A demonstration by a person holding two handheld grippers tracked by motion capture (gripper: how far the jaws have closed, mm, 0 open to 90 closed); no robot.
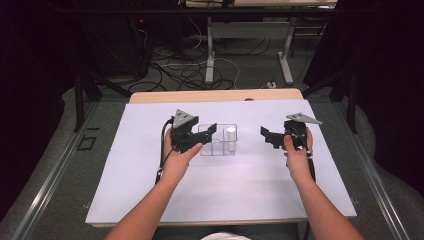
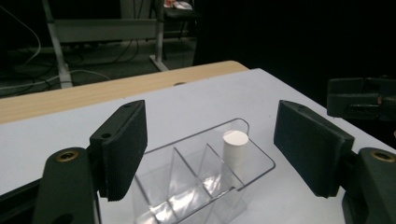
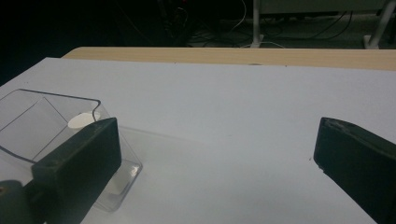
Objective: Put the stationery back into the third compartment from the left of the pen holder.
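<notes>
White table (image 1: 150, 190), cylinder (image 2: 235, 150) beyond open left claw (image 2: 210, 154)

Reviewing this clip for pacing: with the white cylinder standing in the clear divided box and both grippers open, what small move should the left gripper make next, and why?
Probably draw the left gripper back from the clear divided box. Its jaws stand apart with nothing between them, and the white cylinder stands upright in an end compartment, so the placing looks done. The right gripper hangs open, apart from the box.
</notes>
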